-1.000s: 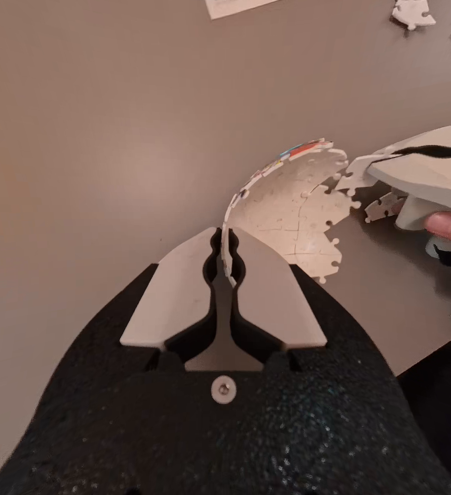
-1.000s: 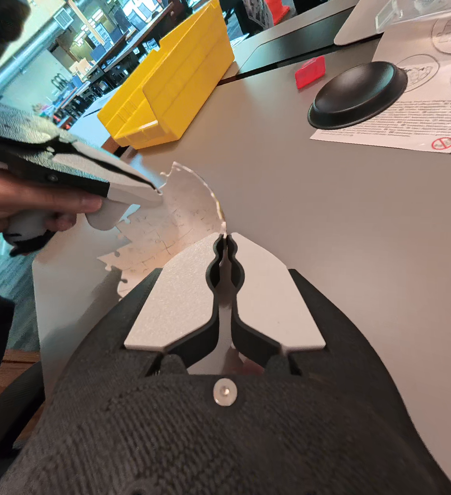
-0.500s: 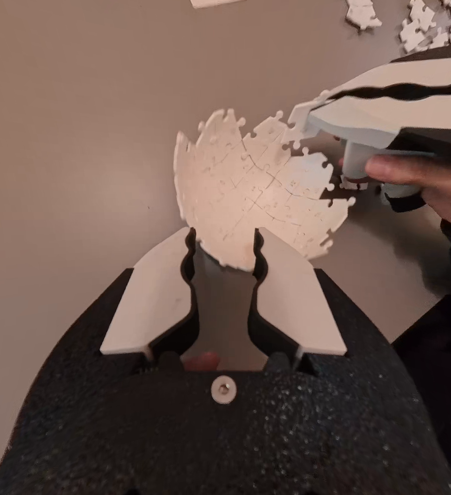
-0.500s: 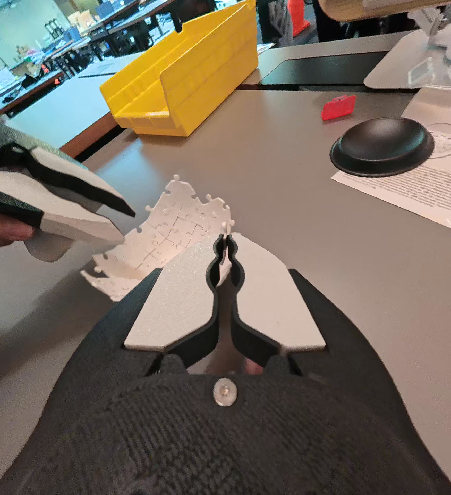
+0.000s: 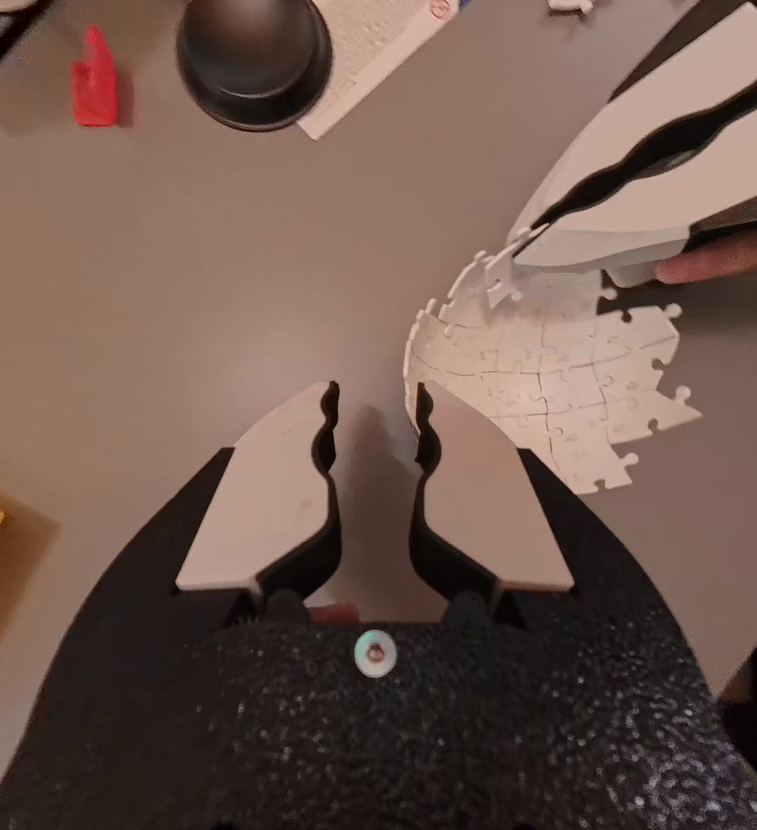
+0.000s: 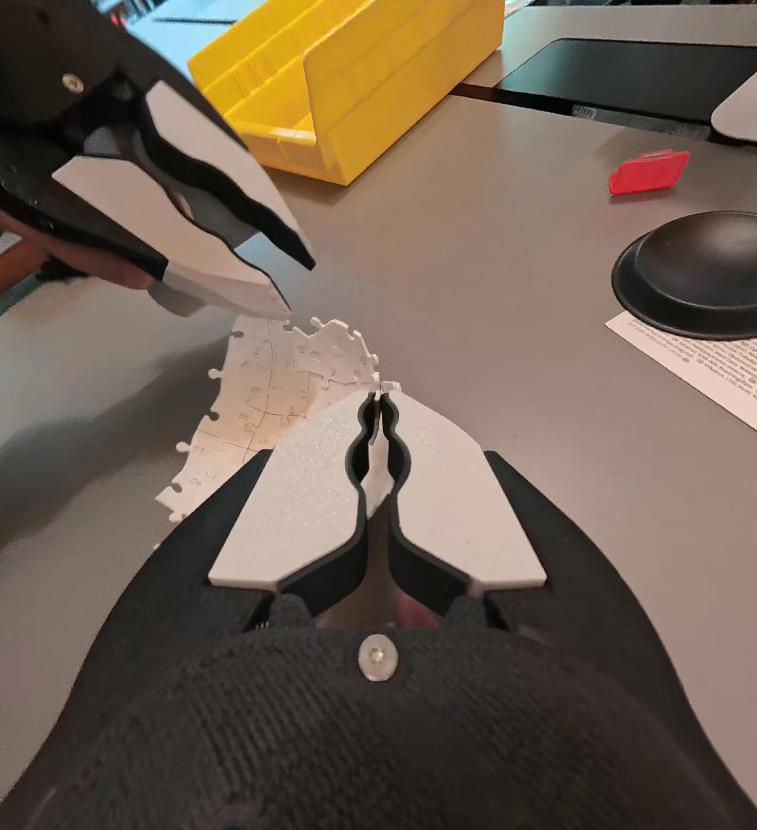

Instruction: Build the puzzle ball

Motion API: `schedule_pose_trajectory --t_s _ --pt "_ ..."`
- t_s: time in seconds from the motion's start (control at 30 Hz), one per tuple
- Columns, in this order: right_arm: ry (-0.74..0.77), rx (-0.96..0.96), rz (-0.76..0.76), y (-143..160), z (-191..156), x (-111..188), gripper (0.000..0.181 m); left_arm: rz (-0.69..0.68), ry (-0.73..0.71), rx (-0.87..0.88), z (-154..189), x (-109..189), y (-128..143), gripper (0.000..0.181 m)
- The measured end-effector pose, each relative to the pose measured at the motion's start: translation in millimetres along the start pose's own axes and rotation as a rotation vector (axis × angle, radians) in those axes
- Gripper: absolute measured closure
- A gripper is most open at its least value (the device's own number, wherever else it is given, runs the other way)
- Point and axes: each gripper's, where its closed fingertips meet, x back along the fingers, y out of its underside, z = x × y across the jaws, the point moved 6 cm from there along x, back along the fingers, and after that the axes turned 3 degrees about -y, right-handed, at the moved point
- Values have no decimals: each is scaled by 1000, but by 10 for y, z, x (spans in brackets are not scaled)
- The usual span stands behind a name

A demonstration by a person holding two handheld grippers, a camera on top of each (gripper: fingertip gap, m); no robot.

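The partly built puzzle ball is a white curved shell [image 5: 547, 381] of joined pieces, inner side up, low over the grey table. It also shows in the right wrist view [image 6: 277, 395]. My right gripper [image 6: 378, 397] is shut on a piece at the shell's rim; in the left wrist view it [image 5: 524, 238] comes in from the upper right. My left gripper [image 5: 375, 395] is open and empty, its right finger just beside the shell's near edge. In the right wrist view it [image 6: 298, 289] hangs open above the shell's far rim.
A black domed stand [image 6: 709, 274] sits on a printed sheet [image 6: 727, 373] at the right, with a small red plastic piece [image 6: 646, 173] behind it. A yellow bin [image 6: 345, 85] stands at the back. The table edge [image 5: 749, 629] runs close to the shell. The gap from one gripper's tips to the other's is roughly 8 cm.
My left gripper let go of the shell's rim, opened and pulled away to the side. The shell turned from edge-on to inner side up. My right gripper stayed shut on the rim.
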Motion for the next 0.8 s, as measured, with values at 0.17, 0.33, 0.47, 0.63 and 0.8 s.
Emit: schedule_pose_trajectory --t_s 0.17,0.33,0.47,0.63,0.8 --pt "-29 45 -32 -107 16 -42 179 -47 177 -169 11 -188 -138 157" --pt "-71 103 -80 -234 32 -131 179 -207 397 8 -103 -422 -4 173" --pt "-93 130 -97 -300 60 -221 179 -160 458 61 -131 -432 -5 178" --pt "-142 103 -132 -318 44 -358 179 -227 431 45 -146 -387 26 176" --pt "-173 127 -150 -331 -29 -481 179 -276 414 74 -135 -315 12 176"
